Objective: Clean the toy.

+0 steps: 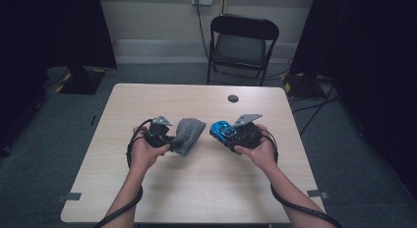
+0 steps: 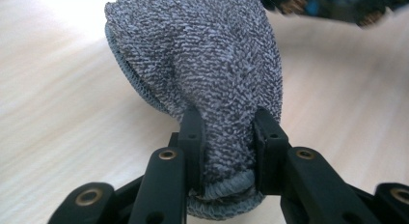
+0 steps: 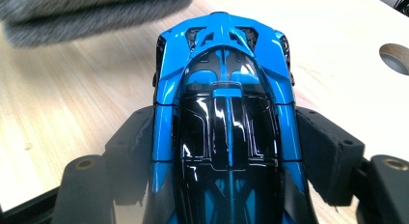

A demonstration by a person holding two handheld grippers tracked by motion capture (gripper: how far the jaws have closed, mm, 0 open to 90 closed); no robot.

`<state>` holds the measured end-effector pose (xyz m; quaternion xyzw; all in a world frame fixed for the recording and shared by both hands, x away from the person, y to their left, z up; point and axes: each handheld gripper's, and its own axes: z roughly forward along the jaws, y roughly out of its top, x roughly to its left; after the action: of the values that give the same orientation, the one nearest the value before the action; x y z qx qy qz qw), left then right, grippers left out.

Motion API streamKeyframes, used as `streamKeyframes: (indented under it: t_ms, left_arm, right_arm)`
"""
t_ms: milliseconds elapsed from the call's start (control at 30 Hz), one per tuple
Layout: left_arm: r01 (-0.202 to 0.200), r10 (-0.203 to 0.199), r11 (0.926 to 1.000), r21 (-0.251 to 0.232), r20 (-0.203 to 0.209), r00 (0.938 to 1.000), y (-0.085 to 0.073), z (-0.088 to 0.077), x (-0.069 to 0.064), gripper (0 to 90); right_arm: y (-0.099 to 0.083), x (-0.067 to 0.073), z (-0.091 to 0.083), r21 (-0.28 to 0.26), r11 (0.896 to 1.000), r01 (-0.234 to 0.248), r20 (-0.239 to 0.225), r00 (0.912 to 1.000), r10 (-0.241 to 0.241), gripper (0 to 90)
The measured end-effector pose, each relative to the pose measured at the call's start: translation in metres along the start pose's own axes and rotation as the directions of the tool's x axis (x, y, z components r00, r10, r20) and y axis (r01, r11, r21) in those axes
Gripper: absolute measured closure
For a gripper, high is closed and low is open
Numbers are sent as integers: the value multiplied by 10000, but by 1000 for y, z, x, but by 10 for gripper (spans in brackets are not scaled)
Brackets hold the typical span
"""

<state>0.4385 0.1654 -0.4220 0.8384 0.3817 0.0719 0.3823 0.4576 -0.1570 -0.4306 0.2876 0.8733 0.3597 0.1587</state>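
Grey terry cloth [image 2: 202,64]: soft, light, bunches readily; my left gripper [image 2: 225,151] is clamped on a gathered fold at its hem, the rest drooping toward the table [image 1: 196,188] left of centre. Best taken by a thick fold, as now.

Blue-and-black toy car [image 3: 226,132]: glossy, hard, likely slippery and scratch-prone; my right gripper [image 3: 226,151] pinches its flanks, lifted just beside the cloth. Hold at the straight sides, not the thin rear fins.

pale wooden table [image 1: 196,198] with a round hole [image 1: 233,98], grey cloth [image 1: 189,134] on it
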Motion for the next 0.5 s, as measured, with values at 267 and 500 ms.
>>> streamKeyframes:
  t_ms: [267,500]
  left_arm:
    - [0,-1,10000,-61,-182,9998,10,4,4,702]
    - [-84,85,10000,50,-257,9996,17,8,5,697]
  right_arm:
    - [-2,11,2,-8,9998,199,-279,9994,-200,284]
    - [-1,18,3,-119,9991,406,-524,9978,-412,284]
